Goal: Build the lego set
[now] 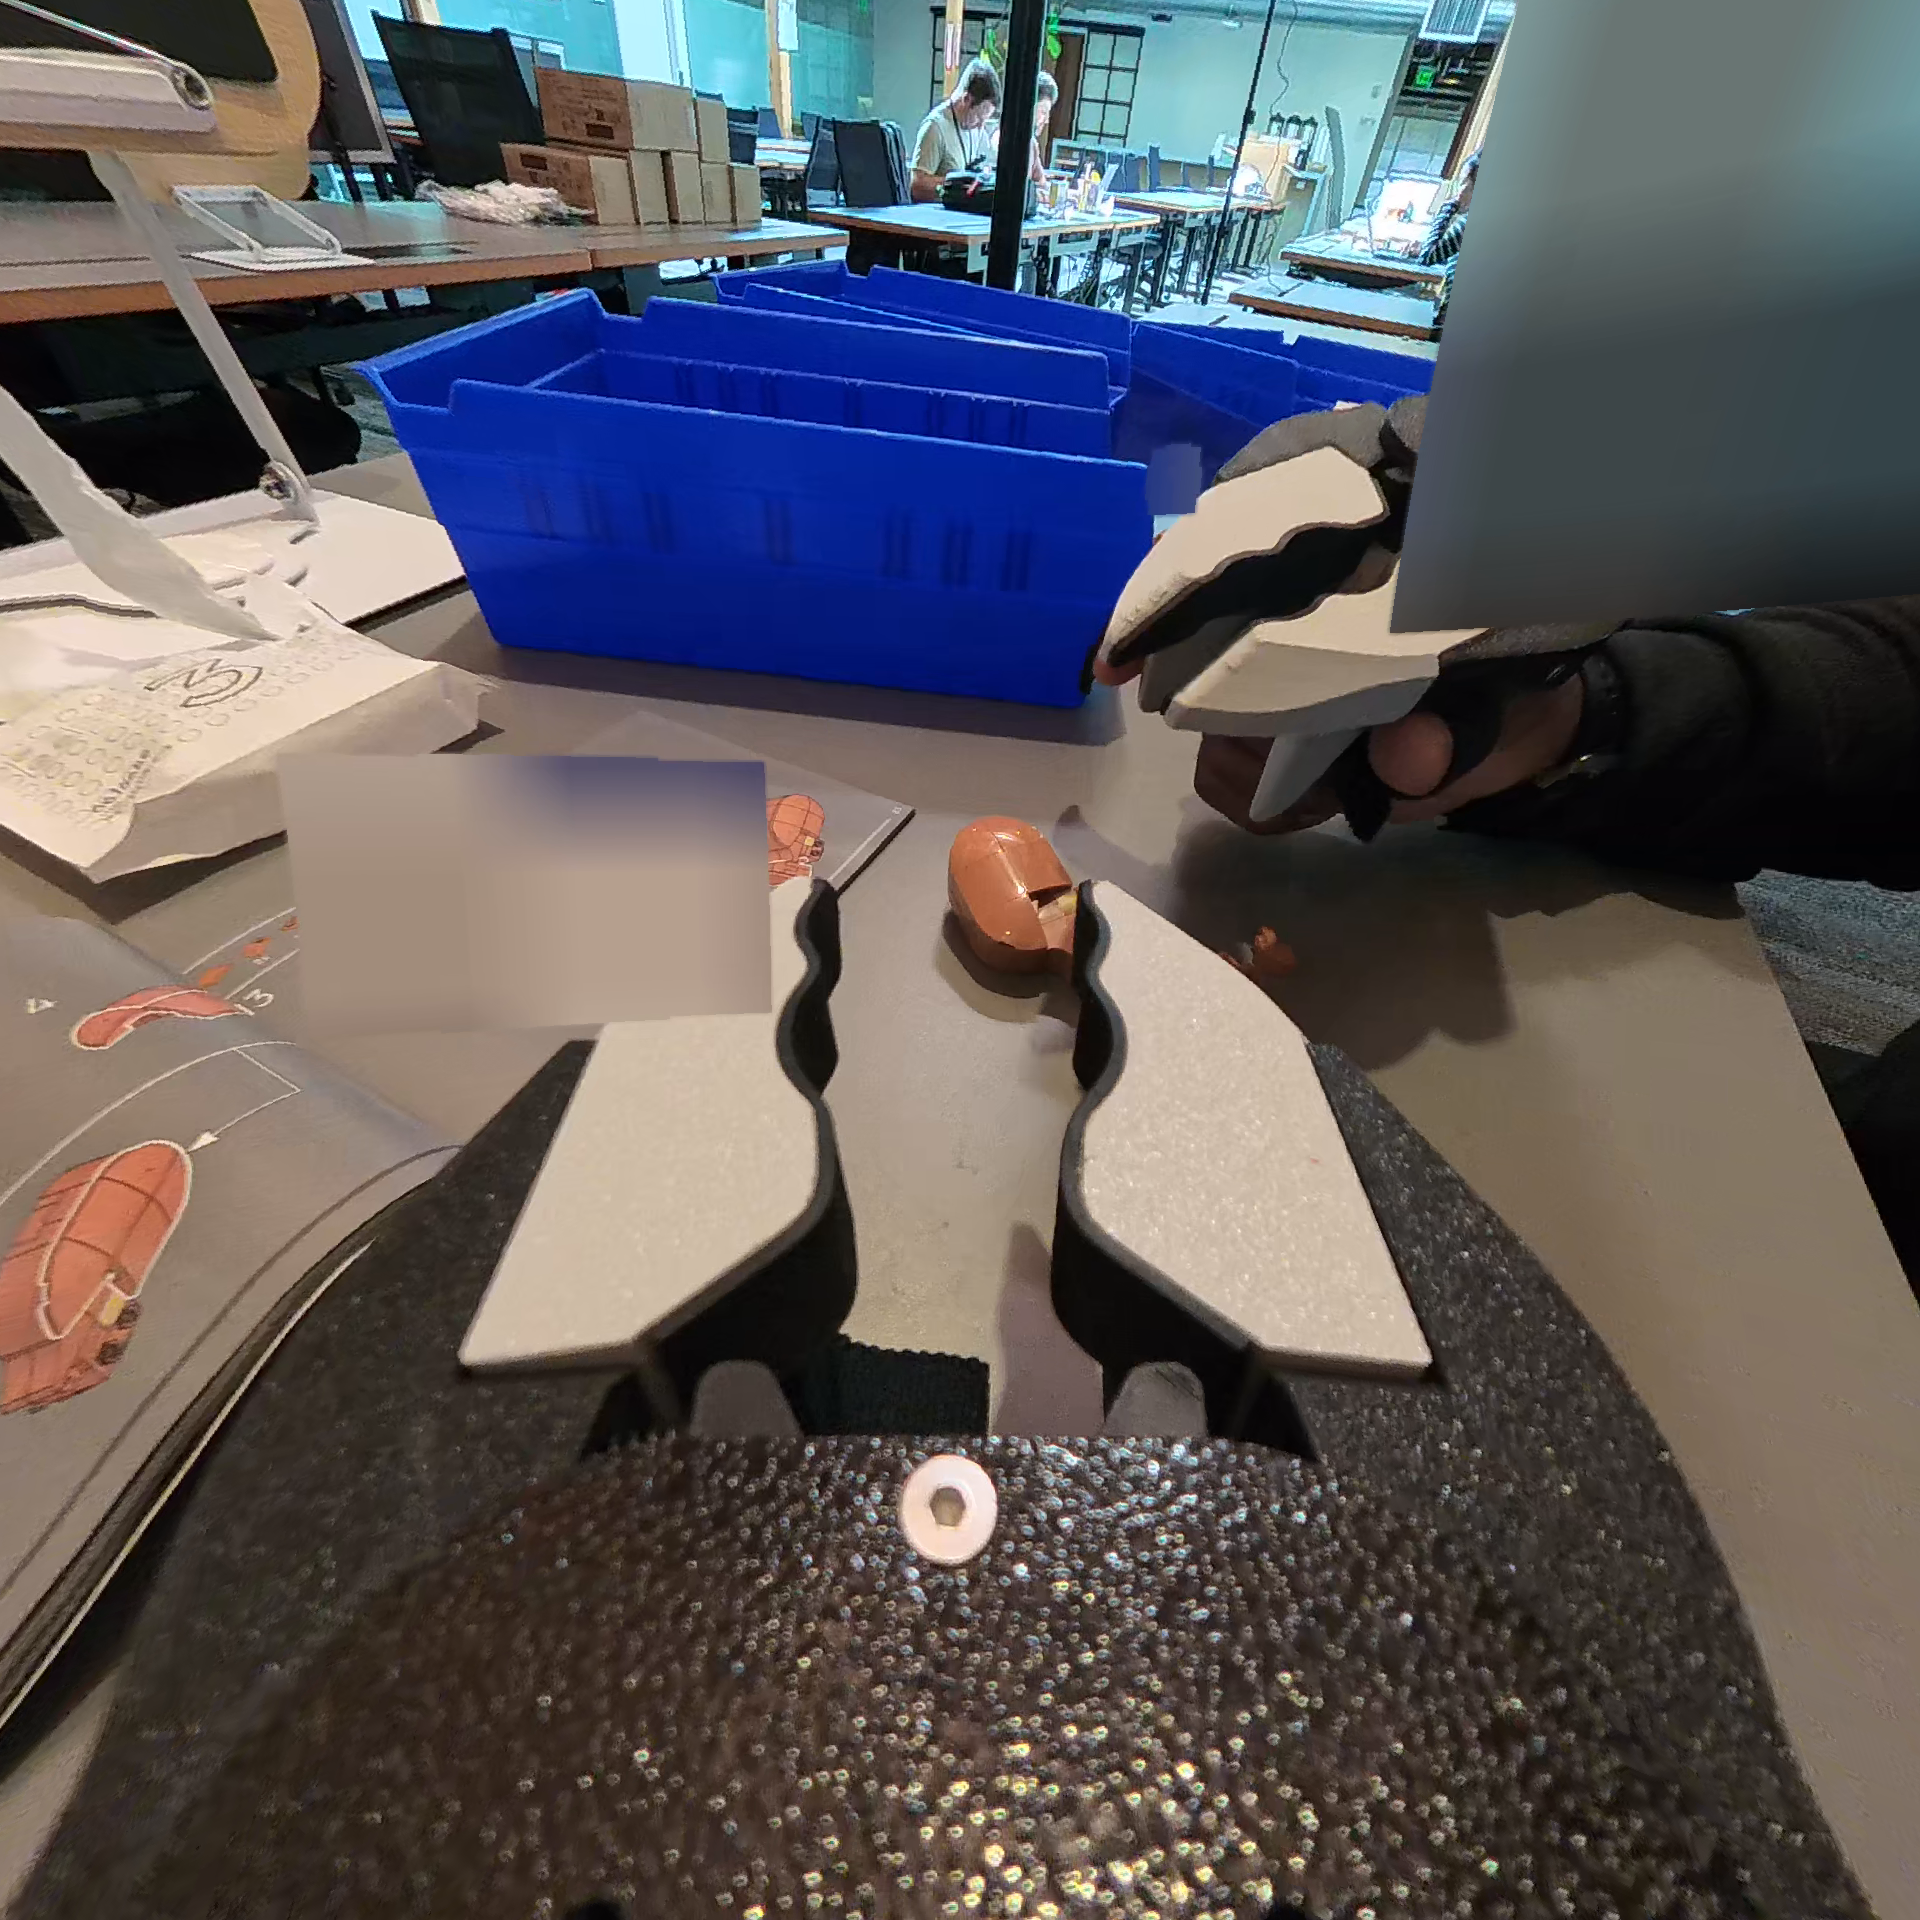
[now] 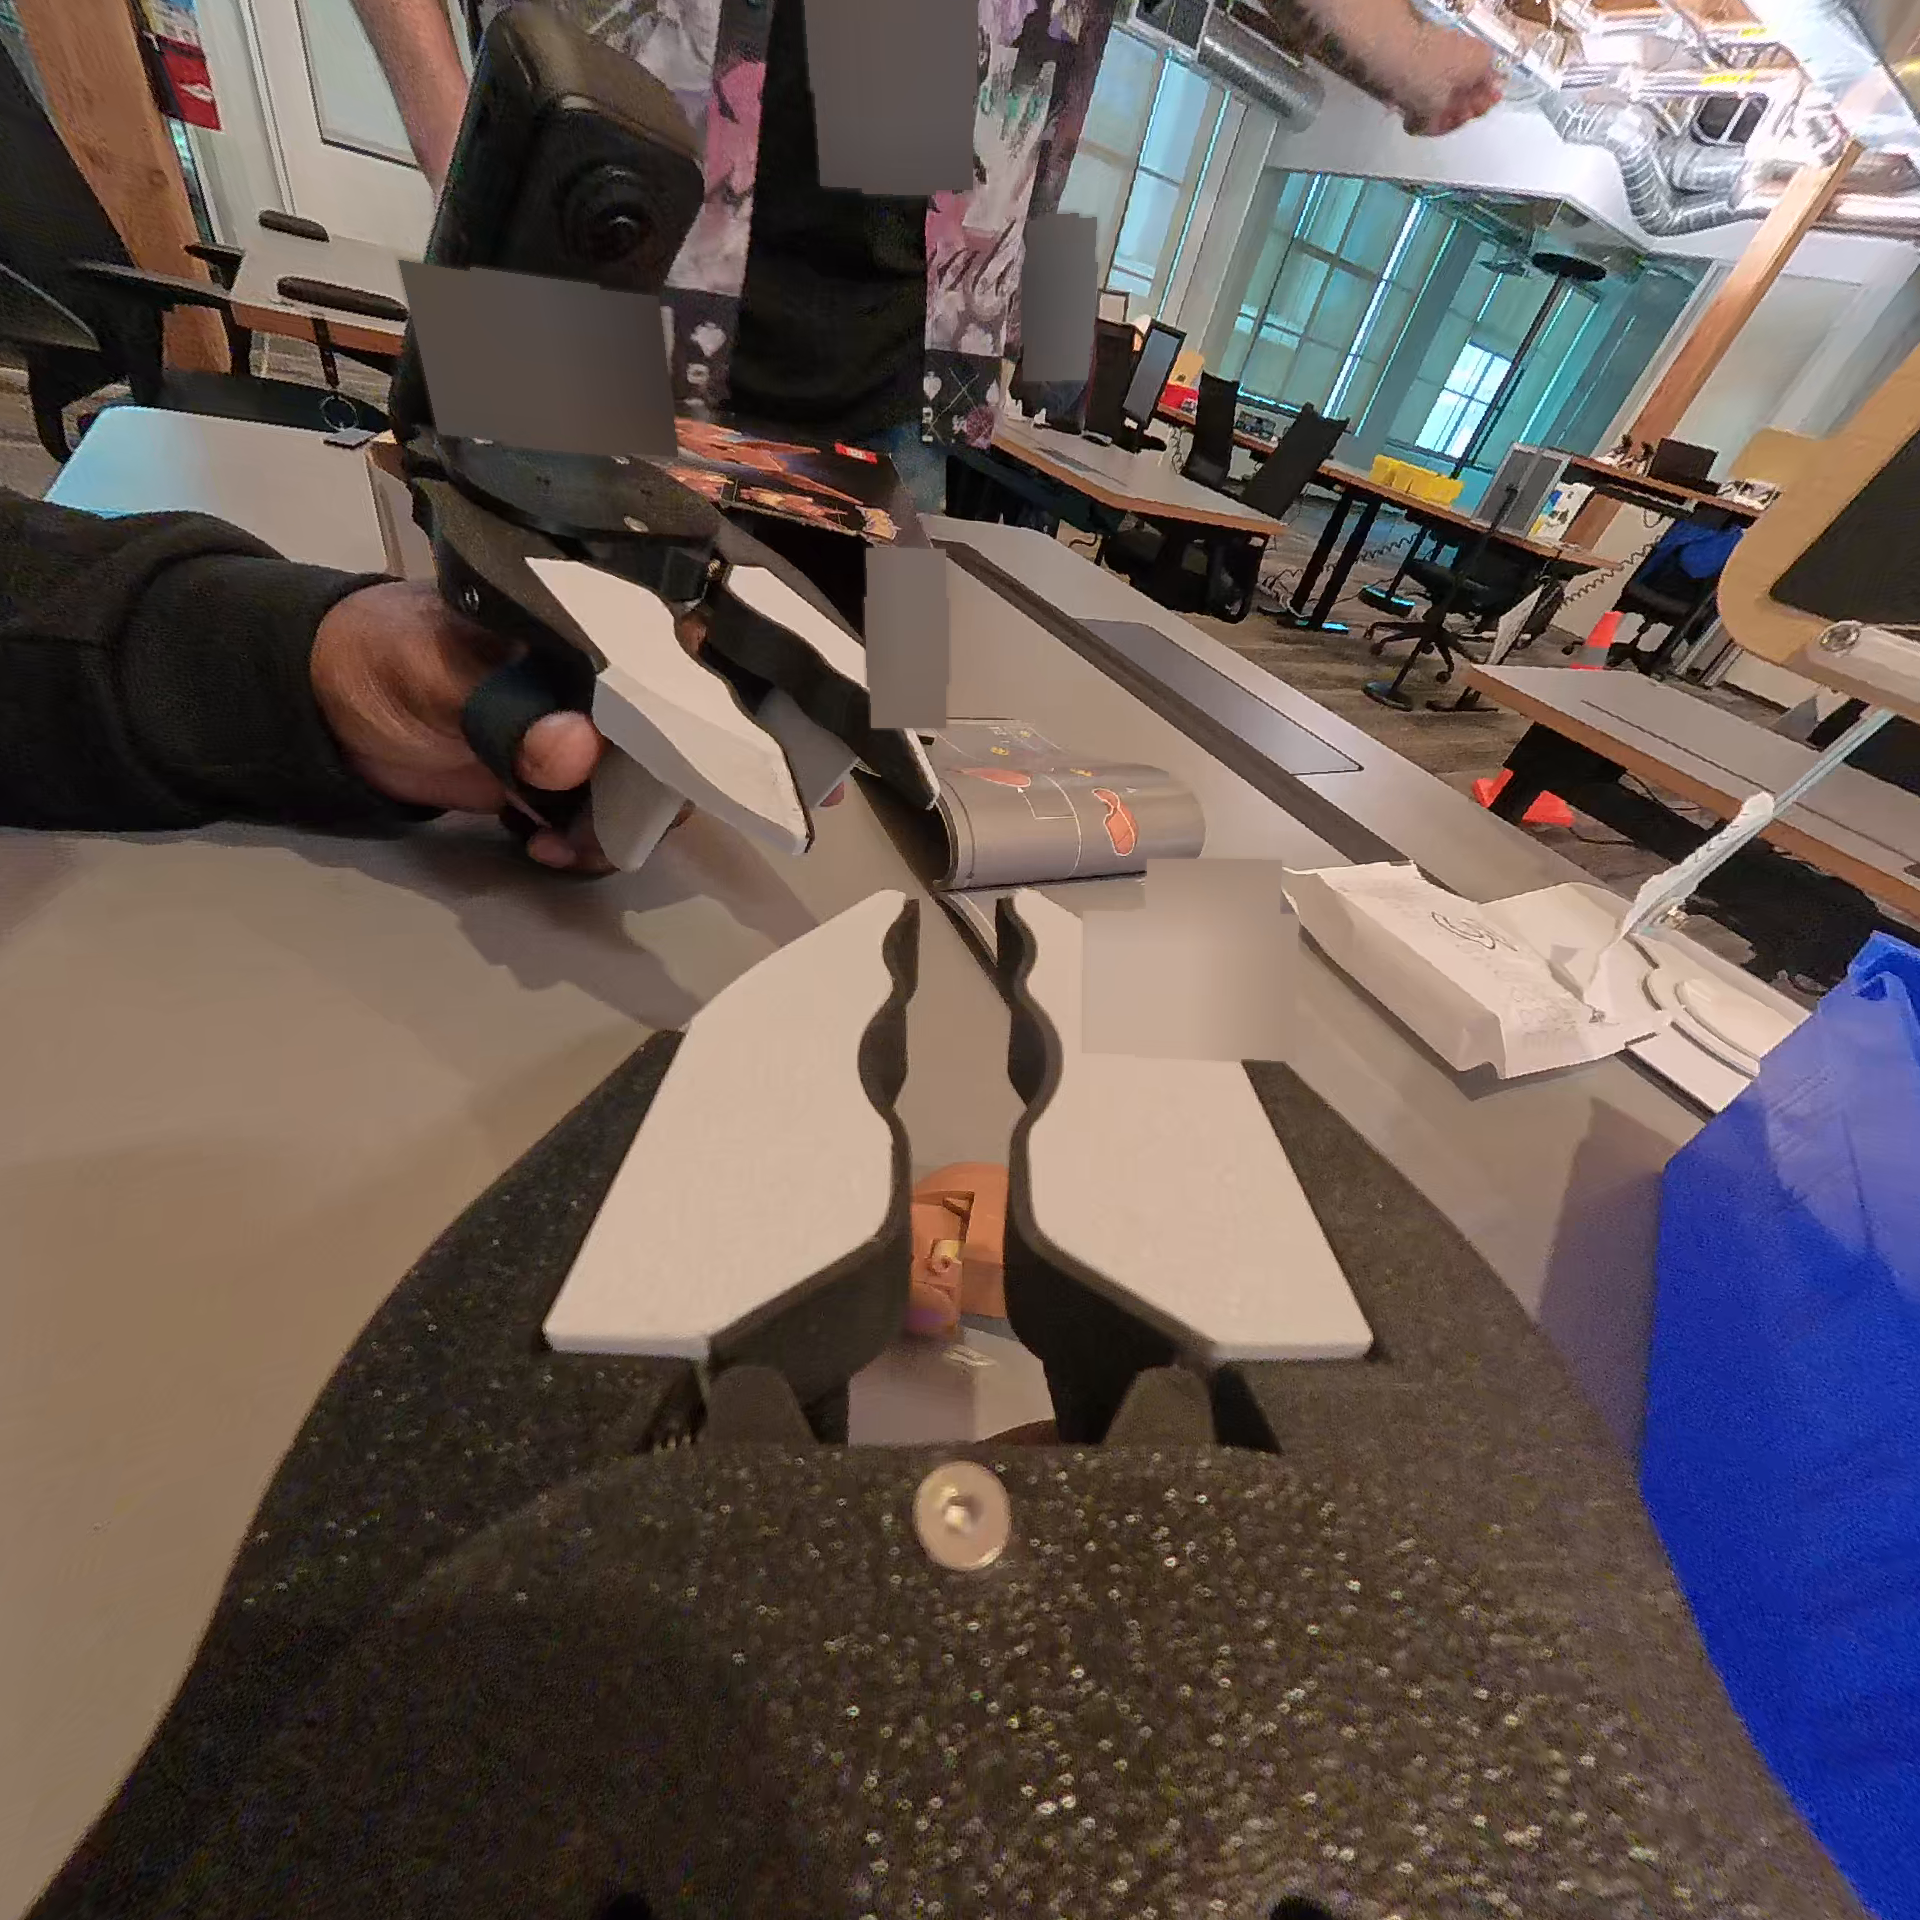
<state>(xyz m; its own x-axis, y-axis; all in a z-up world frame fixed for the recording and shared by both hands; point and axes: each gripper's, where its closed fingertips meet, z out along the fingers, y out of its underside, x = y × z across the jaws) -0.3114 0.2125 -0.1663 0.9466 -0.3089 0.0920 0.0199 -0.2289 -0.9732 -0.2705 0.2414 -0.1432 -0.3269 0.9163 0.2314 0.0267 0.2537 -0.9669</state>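
Observation:
A rounded brown lego assembly [image 1: 1003, 899] lies on the grey table [image 1: 1507, 1143]. My left gripper [image 1: 953, 904] is open and empty, low over the table, with its right fingertip just beside the assembly. A few small brown pieces [image 1: 1262, 951] lie to the right of it. My right gripper [image 1: 1127, 681] hovers above the table near the blue bin. In its own view the right gripper [image 2: 961, 914] shows a narrow gap with nothing between the tips, and the brown assembly [image 2: 956, 1236] shows below, through the gap. The left gripper [image 2: 862, 810] shows at upper left, held by a hand.
An open instruction booklet [image 1: 156, 1195] lies at the left, also in the right wrist view [image 2: 1070, 821]. A torn white paper bag [image 1: 208, 727] lies beyond it. Several blue bins [image 1: 779, 520] stand at the back. A bin wall [image 2: 1787, 1351] is close on the right. Tip to tip, the grippers are about 6 cm apart.

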